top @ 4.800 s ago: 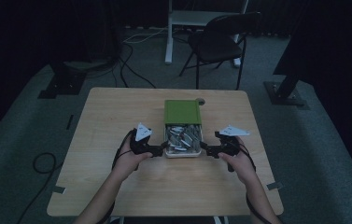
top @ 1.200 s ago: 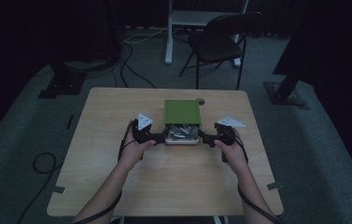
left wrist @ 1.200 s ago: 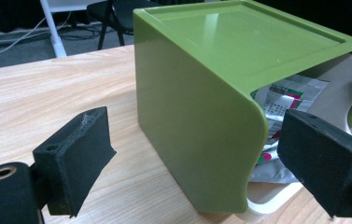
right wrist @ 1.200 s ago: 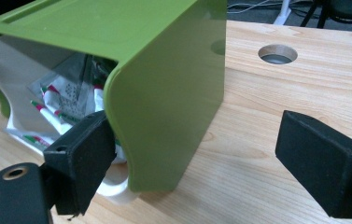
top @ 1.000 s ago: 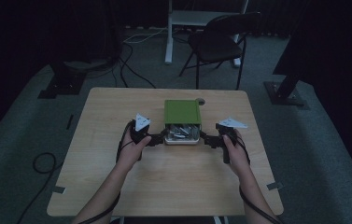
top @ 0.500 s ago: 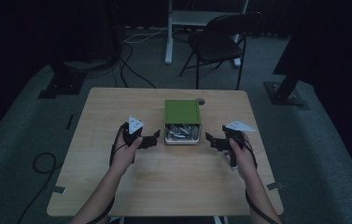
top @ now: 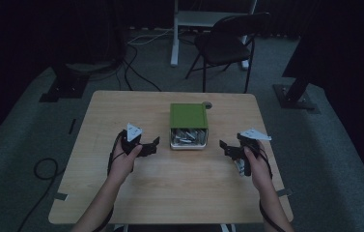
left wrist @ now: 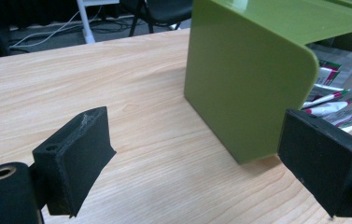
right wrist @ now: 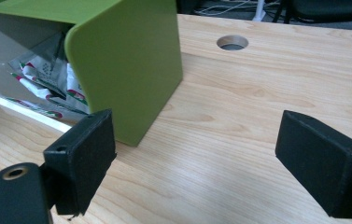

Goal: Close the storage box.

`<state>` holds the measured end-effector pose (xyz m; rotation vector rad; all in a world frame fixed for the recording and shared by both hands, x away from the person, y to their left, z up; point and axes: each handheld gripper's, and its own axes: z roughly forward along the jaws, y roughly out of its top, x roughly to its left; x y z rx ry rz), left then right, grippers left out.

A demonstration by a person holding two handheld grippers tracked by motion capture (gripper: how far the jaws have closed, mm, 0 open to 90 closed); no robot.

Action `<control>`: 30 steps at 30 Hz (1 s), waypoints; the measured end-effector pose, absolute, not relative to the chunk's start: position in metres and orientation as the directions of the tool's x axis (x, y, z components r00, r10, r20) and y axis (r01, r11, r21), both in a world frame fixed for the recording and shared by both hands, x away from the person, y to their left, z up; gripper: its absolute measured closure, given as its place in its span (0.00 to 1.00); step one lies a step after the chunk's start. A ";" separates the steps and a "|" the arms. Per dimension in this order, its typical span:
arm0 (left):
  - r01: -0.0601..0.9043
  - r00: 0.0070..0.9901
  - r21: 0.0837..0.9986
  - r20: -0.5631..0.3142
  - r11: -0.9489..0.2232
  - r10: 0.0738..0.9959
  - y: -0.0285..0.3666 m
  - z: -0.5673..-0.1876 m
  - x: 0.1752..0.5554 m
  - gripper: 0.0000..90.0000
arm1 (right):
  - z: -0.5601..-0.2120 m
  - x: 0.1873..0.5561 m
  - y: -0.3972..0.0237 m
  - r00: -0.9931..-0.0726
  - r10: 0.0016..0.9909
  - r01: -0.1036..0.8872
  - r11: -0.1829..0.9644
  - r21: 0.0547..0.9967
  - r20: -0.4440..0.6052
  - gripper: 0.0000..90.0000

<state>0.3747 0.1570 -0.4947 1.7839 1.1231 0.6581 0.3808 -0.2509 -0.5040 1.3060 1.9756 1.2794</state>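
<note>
A green box point(top: 188, 116) stands mid-table, its white drawer point(top: 188, 143) pulled out toward me and holding several small packets point(top: 187, 136). My left gripper point(top: 152, 145) rests to the left of the drawer, open and empty, a hand's width away. My right gripper point(top: 227, 148) sits to the drawer's right, also open and empty. In the left gripper view the box's green side wall point(left wrist: 239, 79) rises just past the gripper point(left wrist: 206, 172), with packets point(left wrist: 332, 100) behind it. In the right gripper view the green wall point(right wrist: 127, 60) and packets point(right wrist: 43, 79) lie up left of the gripper point(right wrist: 197, 163).
The wooden table point(top: 179, 193) has a round cable hole point(top: 207, 104) behind the box, also seen as the hole point(right wrist: 232, 43). A black chair point(top: 228, 46) and a white desk leg point(top: 175, 34) stand beyond the table. Cables point(top: 44, 169) lie on the floor at left.
Both grippers have drawn away from the drawer's sides, the left one going left and the right one going right. The drawer stands out of the box untouched.
</note>
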 end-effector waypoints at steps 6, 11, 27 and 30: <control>0.426 0.424 0.887 -0.025 -0.175 0.905 0.168 -0.496 0.368 0.12 | -0.507 0.375 -0.268 -0.420 0.900 0.481 0.116 0.869 0.112 0.13; 0.434 0.404 0.885 -0.023 -0.170 0.914 0.178 -0.498 0.364 0.12 | -0.509 0.368 -0.279 -0.398 0.912 0.484 0.115 0.868 0.101 0.13; 0.479 0.339 0.863 -0.015 -0.159 0.941 0.210 -0.510 0.344 0.12 | -0.529 0.342 -0.320 -0.295 0.951 0.518 0.075 0.852 0.096 0.13; 0.489 0.317 0.859 -0.014 -0.151 0.948 0.216 -0.513 0.339 0.12 | -0.532 0.340 -0.327 -0.270 0.957 0.524 0.056 0.850 0.104 0.13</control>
